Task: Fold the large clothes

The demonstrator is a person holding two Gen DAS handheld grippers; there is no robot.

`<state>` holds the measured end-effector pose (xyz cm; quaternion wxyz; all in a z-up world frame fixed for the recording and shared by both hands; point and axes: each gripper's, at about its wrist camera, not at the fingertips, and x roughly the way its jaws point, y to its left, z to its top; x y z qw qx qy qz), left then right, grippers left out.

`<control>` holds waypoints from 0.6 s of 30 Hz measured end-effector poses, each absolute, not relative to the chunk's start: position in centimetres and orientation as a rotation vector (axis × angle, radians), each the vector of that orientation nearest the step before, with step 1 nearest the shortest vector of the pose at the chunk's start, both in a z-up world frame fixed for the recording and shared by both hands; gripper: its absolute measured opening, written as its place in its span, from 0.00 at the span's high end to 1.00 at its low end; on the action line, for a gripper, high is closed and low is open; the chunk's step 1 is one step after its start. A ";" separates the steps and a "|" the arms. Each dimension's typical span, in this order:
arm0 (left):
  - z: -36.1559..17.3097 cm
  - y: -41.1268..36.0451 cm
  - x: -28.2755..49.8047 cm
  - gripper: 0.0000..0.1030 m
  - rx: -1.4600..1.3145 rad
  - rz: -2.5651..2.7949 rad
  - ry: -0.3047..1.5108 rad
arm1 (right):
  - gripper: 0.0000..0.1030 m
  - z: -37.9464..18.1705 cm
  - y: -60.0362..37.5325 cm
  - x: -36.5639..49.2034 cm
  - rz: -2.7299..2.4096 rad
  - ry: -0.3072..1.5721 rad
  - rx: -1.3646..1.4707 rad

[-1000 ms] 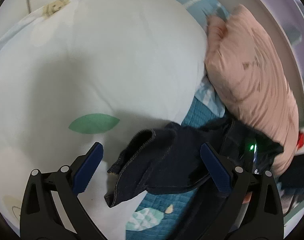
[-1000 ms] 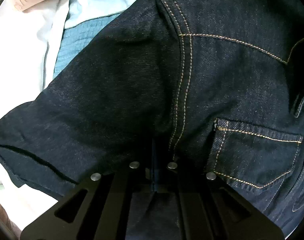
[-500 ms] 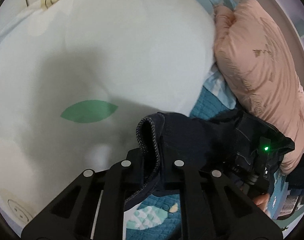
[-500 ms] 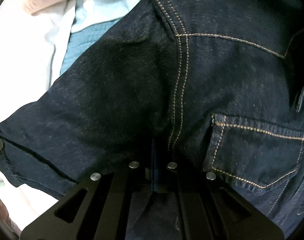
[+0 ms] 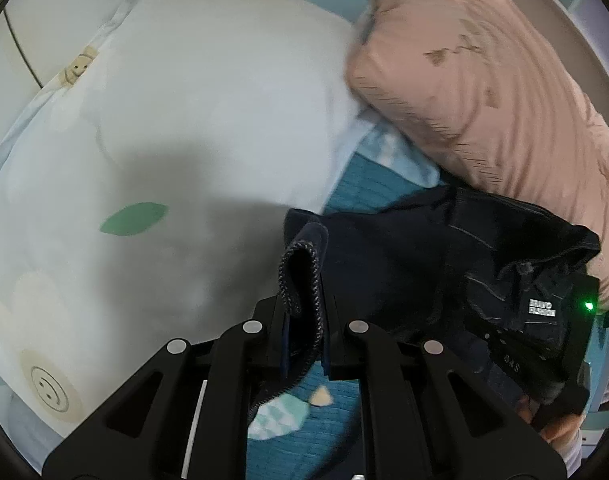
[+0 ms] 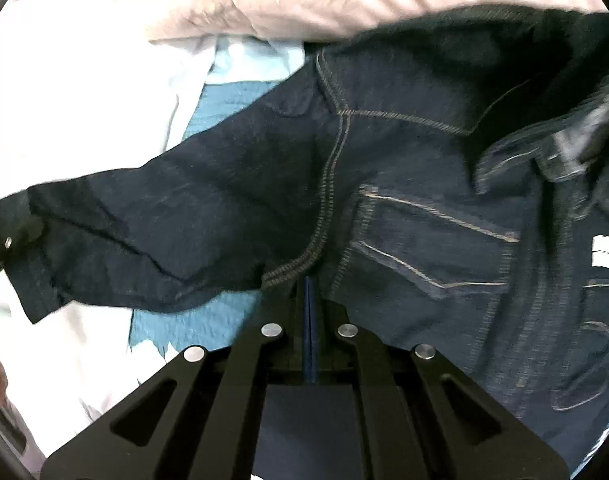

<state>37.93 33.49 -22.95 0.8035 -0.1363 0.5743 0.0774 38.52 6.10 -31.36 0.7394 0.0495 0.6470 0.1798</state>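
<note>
The left gripper (image 5: 304, 344) clamps the jeans (image 5: 404, 272) hem; the right gripper (image 6: 310, 320) pinches the crotch seam, apparently. The leg stretches between them over the bed (image 5: 344, 432).

white pillow (image 5: 192, 120), pink pillow (image 5: 484, 92), teal bedspread (image 5: 328, 432)

Dark denim jeans, held up off the bed at two places

The jeans (image 6: 384, 184) are dark indigo with tan stitching along the seams and a back pocket; a hem (image 5: 304, 268) is doubled over, showing its pale weave. One leg stretches out left over the bedding; the waistband, blurred, seems bunched at the right with a white label.
</note>
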 end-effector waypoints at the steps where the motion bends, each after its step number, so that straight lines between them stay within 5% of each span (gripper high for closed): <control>1: -22.6 32.6 37.9 0.90 -0.298 0.158 1.227 | 1.00 -30.5 5.6 38.0 0.391 1.409 0.109; 18: -19.0 10.4 38.2 0.90 -0.100 -0.043 1.208 | 0.99 -20.5 -11.0 34.0 0.245 1.219 0.189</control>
